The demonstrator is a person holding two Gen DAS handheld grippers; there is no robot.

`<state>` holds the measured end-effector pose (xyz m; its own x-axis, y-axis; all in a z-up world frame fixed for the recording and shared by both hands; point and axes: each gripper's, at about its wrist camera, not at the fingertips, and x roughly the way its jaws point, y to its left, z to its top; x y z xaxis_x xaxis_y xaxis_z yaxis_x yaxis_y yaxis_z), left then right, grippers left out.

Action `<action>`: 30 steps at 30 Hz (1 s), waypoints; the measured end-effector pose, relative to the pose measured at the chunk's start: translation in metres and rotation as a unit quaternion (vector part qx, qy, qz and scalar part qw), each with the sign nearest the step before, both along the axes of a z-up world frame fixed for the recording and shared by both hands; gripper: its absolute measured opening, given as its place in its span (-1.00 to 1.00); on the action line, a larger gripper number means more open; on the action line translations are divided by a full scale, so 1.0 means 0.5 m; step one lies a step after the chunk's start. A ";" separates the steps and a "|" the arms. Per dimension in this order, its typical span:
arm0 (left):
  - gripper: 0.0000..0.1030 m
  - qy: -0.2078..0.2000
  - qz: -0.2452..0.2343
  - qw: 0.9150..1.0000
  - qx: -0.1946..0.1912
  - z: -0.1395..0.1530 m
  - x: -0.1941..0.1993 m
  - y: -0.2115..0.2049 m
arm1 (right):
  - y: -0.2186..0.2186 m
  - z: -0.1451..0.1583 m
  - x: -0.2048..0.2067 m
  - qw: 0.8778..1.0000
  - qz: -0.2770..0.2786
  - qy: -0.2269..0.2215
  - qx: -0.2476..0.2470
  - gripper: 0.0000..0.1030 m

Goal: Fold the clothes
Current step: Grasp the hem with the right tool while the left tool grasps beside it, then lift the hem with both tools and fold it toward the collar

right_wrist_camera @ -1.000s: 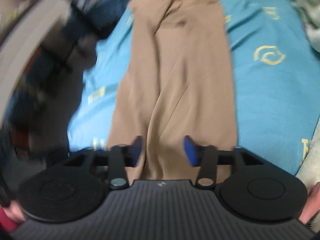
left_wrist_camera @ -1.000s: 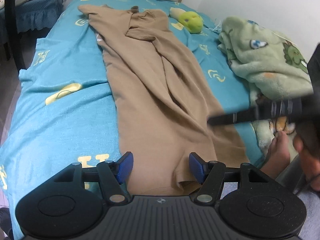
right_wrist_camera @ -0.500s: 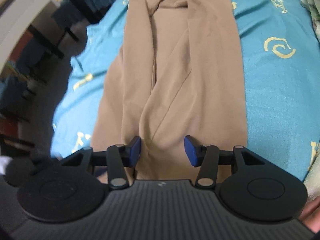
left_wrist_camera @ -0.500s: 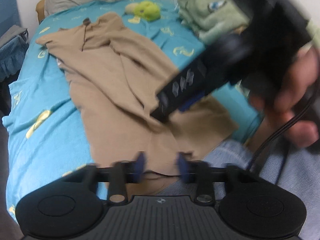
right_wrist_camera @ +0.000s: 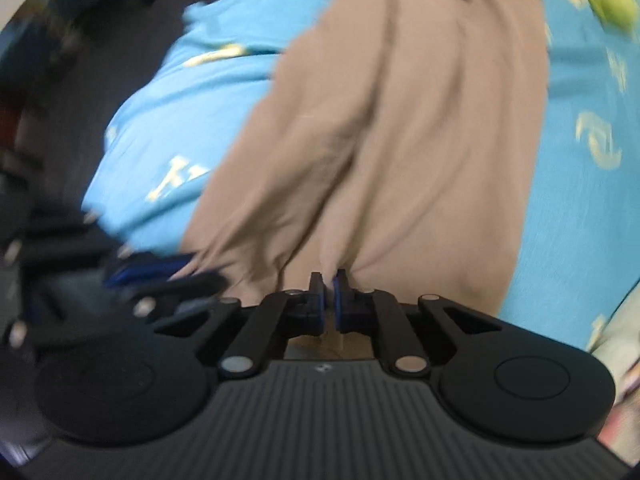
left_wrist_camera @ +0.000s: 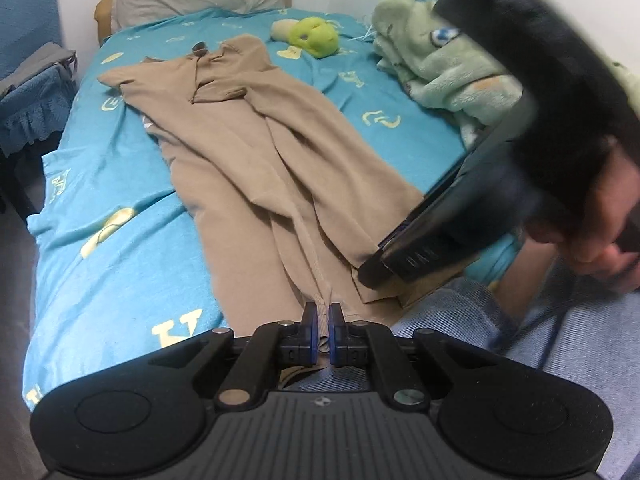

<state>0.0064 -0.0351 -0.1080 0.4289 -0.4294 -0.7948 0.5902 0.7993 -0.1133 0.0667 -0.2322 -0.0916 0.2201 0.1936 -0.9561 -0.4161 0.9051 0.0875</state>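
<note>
Pinching the near hem of the tan trousers (left_wrist_camera: pixel 256 168), we've got both sets of jaws clamped on fabric: left gripper (left_wrist_camera: pixel 323 312) and right gripper (right_wrist_camera: pixel 328 282), whose jaws just closed. Trousers lie lengthwise on the blue bedsheet (left_wrist_camera: pixel 120 184).

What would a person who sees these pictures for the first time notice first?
First, the long tan trousers stretched down the middle of a bed with a bright turquoise sheet. Next, the left gripper and the right gripper, each shut on the near hem of the trousers. At the far end lie a green plush toy and a crumpled pale green blanket.
</note>
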 end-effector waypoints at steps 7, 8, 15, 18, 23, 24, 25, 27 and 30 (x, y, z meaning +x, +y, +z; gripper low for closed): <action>-0.87 0.019 -0.026 0.999 0.019 -0.018 0.005 -0.019 | 0.016 -0.015 -0.035 0.995 0.057 0.002 -0.084 -0.86; -0.83 0.021 -0.026 0.999 0.018 -0.019 0.005 -0.019 | 0.004 -0.009 -0.029 0.997 0.041 0.005 -0.068 -0.85; 0.35 0.035 0.049 0.997 -0.050 0.009 0.036 0.040 | -0.149 0.052 0.004 0.983 -0.130 0.021 0.127 0.28; 0.61 0.064 0.121 0.984 -0.117 0.014 0.073 0.098 | -0.234 0.078 0.001 0.951 -0.222 -0.012 0.212 0.66; 0.61 0.134 0.220 0.956 -0.141 -0.027 0.136 0.150 | -0.286 0.051 0.000 0.910 -0.356 -0.031 0.212 0.68; 0.61 0.147 0.223 0.954 -0.139 -0.036 0.144 0.147 | -0.281 0.040 0.002 0.909 -0.364 -0.024 0.200 0.67; 0.61 0.160 0.223 0.952 -0.137 -0.044 0.150 0.143 | -0.270 0.028 0.009 0.913 -0.358 -0.015 0.193 0.67; 0.60 0.183 0.219 0.950 -0.127 -0.061 0.158 0.133 | -0.252 0.008 0.017 0.920 -0.352 0.001 0.173 0.66; 0.61 0.191 0.201 0.955 -0.107 -0.069 0.155 0.114 | -0.246 -0.021 0.027 0.919 -0.362 0.035 0.149 0.65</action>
